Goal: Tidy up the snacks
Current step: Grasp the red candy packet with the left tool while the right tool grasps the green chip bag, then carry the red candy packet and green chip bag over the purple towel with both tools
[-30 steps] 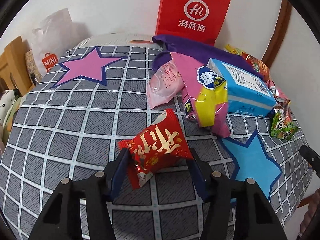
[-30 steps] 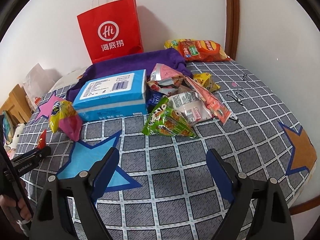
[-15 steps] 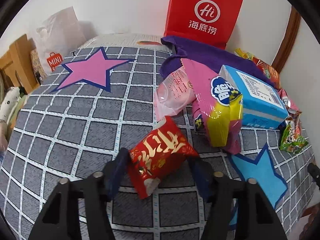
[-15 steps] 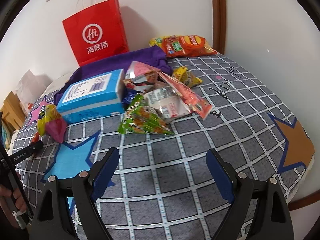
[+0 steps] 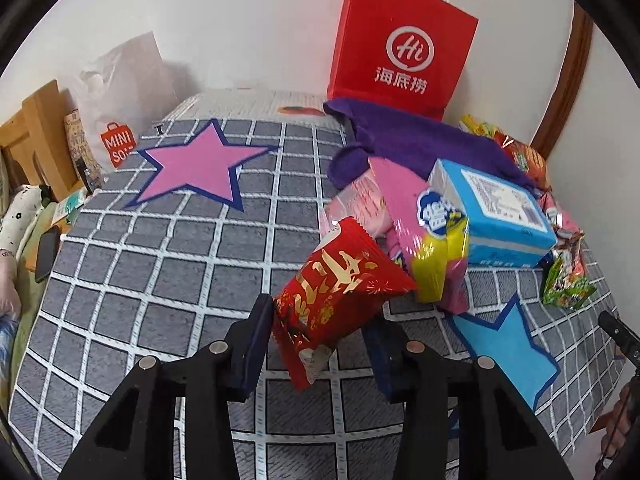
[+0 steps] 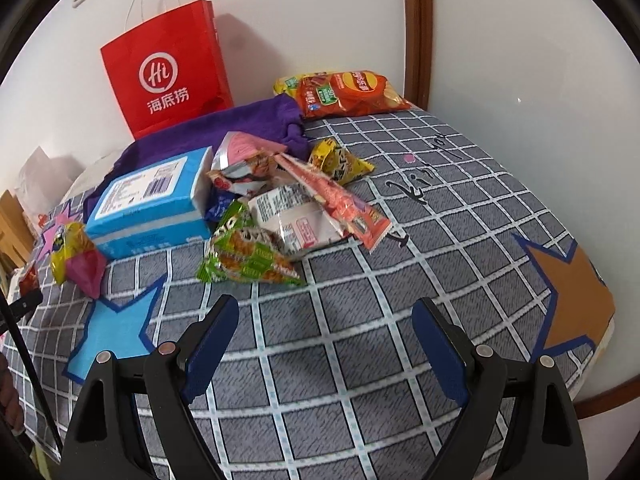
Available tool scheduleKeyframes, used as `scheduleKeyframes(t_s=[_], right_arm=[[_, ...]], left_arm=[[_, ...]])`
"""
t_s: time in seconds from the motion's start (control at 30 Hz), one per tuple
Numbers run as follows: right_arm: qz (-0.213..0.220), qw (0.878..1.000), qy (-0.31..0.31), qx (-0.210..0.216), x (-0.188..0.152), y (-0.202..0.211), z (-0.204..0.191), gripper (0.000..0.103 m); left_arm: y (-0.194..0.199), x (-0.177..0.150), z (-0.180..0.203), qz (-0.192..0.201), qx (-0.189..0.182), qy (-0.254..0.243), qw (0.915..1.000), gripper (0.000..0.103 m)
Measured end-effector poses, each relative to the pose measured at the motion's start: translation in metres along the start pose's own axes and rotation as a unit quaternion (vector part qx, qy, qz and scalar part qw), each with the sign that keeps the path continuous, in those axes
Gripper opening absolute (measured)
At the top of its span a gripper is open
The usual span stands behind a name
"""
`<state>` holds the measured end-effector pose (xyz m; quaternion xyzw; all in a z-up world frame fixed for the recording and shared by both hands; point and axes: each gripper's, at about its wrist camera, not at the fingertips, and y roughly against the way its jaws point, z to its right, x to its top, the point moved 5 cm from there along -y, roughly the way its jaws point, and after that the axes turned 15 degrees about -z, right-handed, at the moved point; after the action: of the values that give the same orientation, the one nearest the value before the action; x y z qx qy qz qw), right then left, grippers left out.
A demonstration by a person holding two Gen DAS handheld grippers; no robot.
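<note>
My left gripper [image 5: 320, 340] is shut on a red snack packet with gold writing [image 5: 340, 292] and holds it above the grey checked bed cover [image 5: 160, 264]. A pile of snacks lies ahead right: a pink and yellow bag [image 5: 432, 236], a blue box [image 5: 492, 216], a green packet [image 5: 568, 284]. My right gripper [image 6: 324, 348] is open and empty, low over the cover, just short of the green packet [image 6: 248, 260]. Beyond it lie the blue box [image 6: 152, 204], a white packet [image 6: 300, 220], an orange-red stick packet [image 6: 340, 204] and a chip bag [image 6: 348, 92].
A red paper bag [image 5: 404, 44] stands against the wall behind a purple cloth [image 5: 416, 144]. A white Miniso bag [image 5: 120, 96] and wooden furniture [image 5: 36, 128] are at the left. The bed edge and a wooden door frame [image 6: 416, 28] are at the right.
My left gripper has lifted the red packet and carried it forward, towards the pile. My right gripper has swung a little left, closer to the green packet, still open.
</note>
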<state>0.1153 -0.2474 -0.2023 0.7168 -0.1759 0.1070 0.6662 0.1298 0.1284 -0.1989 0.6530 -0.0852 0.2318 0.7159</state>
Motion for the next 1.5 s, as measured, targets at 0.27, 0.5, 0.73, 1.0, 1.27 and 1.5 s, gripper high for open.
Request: scheduleKeyframes(t_s=[0.27,0.5,0.73,1.0,1.27,1.5], right_arm=[[0.003,0.998,0.049,0.047,0.022,-0.013,-0.032,0.088],[-0.029,0.996,0.085,0.028,0.035,-0.051,-0.055,0.088],[-0.043,0.994,0.097,0.030,0.031,-0.057,-0.061,0.057],[-0.042,0.993,0.092,0.066,0.021,-0.027,-0.054,0.036],[-0.036,0.992,0.105,0.059,0.024,-0.032,-0.049,0.059],[-0.041,0.991,0.099,0.080,0.033,-0.056,-0.051,0.064]], left_arm=[[0.006,0.010,0.003,0.003,-0.012,-0.001,0.9999,0.042],[0.008,0.013,0.003,0.004,-0.011,-0.008,0.9999,0.042],[0.011,0.018,0.010,0.008,-0.012,-0.025,0.9996,0.042],[0.022,0.027,0.018,0.014,-0.018,-0.030,0.9993,0.042],[0.029,0.033,0.030,0.020,-0.019,-0.042,0.9987,0.042],[0.021,0.031,0.035,0.005,-0.029,-0.043,0.9986,0.042]])
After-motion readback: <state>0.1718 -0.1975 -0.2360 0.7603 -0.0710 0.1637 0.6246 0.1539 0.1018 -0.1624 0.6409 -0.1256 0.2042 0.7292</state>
